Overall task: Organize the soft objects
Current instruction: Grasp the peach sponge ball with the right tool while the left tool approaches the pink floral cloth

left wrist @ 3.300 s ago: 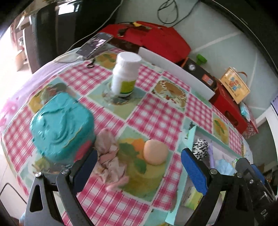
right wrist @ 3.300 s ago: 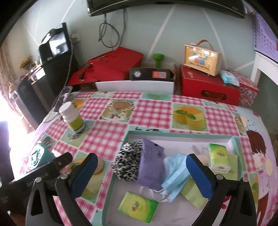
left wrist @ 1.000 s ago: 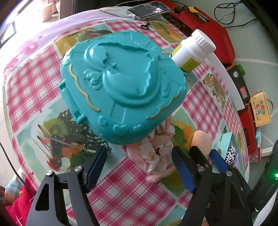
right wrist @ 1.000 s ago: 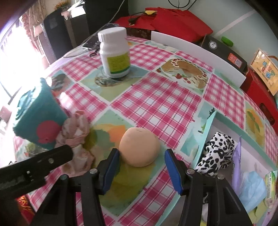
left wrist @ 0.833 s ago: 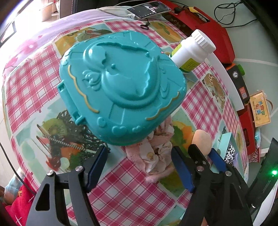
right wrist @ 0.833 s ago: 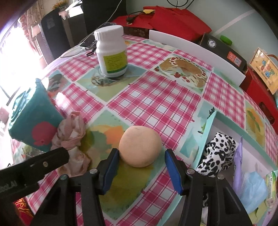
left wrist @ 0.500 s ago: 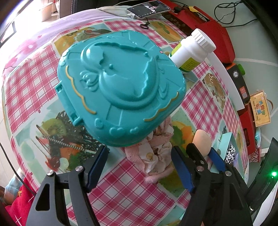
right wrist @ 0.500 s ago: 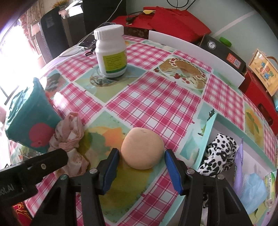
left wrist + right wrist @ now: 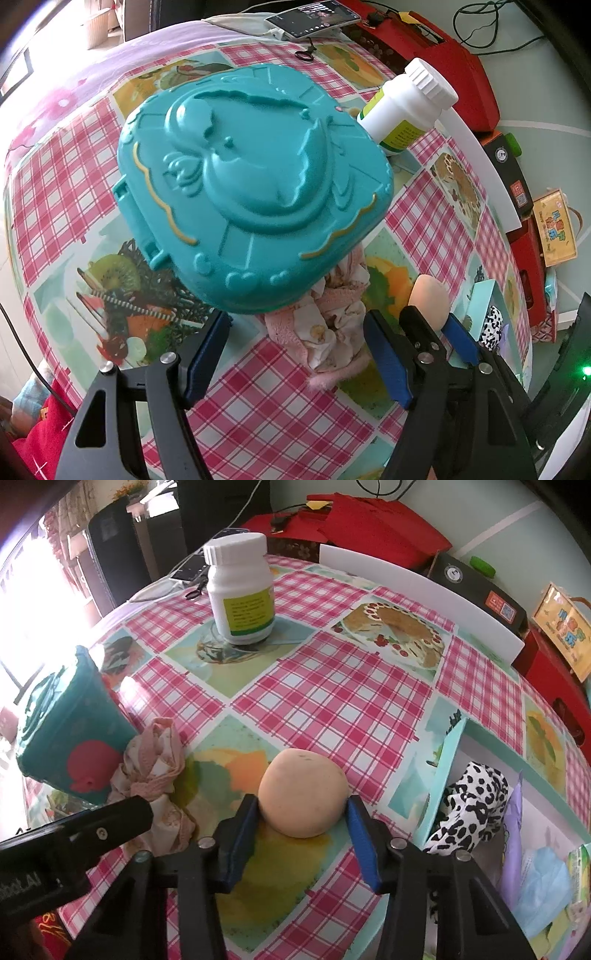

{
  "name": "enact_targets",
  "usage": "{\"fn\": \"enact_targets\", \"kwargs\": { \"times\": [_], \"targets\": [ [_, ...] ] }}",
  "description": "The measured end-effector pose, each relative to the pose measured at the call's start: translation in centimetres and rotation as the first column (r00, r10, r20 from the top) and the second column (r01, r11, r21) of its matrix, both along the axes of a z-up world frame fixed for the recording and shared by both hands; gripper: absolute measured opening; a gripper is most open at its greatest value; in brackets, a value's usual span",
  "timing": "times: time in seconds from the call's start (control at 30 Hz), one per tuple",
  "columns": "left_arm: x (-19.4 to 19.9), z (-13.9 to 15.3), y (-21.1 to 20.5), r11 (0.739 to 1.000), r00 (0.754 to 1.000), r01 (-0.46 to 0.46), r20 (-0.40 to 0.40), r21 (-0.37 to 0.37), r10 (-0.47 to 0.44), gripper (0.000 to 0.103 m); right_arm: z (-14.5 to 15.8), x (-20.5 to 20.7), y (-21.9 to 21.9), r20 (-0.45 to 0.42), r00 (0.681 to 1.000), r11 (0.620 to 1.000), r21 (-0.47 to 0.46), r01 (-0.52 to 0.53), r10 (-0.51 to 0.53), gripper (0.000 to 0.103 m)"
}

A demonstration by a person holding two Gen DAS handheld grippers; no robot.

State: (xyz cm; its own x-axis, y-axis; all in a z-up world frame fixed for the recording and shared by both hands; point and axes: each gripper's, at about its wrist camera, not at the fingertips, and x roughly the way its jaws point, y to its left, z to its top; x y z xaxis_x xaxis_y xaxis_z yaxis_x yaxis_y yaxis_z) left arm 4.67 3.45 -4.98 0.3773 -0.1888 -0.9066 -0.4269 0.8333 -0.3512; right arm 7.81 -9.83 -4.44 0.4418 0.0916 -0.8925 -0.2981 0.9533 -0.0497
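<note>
Right now my right hand-held gripper (image 9: 301, 825) pinches the peach foam ball (image 9: 303, 792) between both blue pads on the desk (image 9: 332, 701), beside the pale-green tray (image 9: 448, 760). My left hand-held gripper (image 9: 295, 354) gapes wide over one crumpled pink cloth (image 9: 332, 325) tucked under one teal heart-shaped case (image 9: 251, 188). Pink checks and food pictures cover the desk. One white bottle (image 9: 240, 587) carries a yellow-green label, too small to read. Red boxes (image 9: 369, 520) line the wall.

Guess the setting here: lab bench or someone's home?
Most likely a home, a living or dining room. The table wears a checked food-print tablecloth, a phone and a pill bottle sit on it, and red gift boxes are stacked behind.
</note>
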Motion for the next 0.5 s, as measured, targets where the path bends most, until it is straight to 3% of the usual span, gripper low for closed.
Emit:
{"fn": "enact_targets", "kwargs": {
  "times": [0.3, 0.5],
  "targets": [
    [-0.1, 0.0, -0.7, 0.997, 0.999, 0.026, 0.017, 0.079, -0.027, 0.066, 0.4, -0.9, -0.8, -0.024, 0.999, 0.999, 0.023, 0.024, -0.023, 0.052],
    [-0.7, 0.1, -0.7, 0.993, 0.999, 0.020, 0.028, 0.113, -0.024, 0.040, 0.8, -1.1, -1.3, -0.023, 0.999, 0.999, 0.035, 0.035, -0.034, 0.052]
  ]
}}
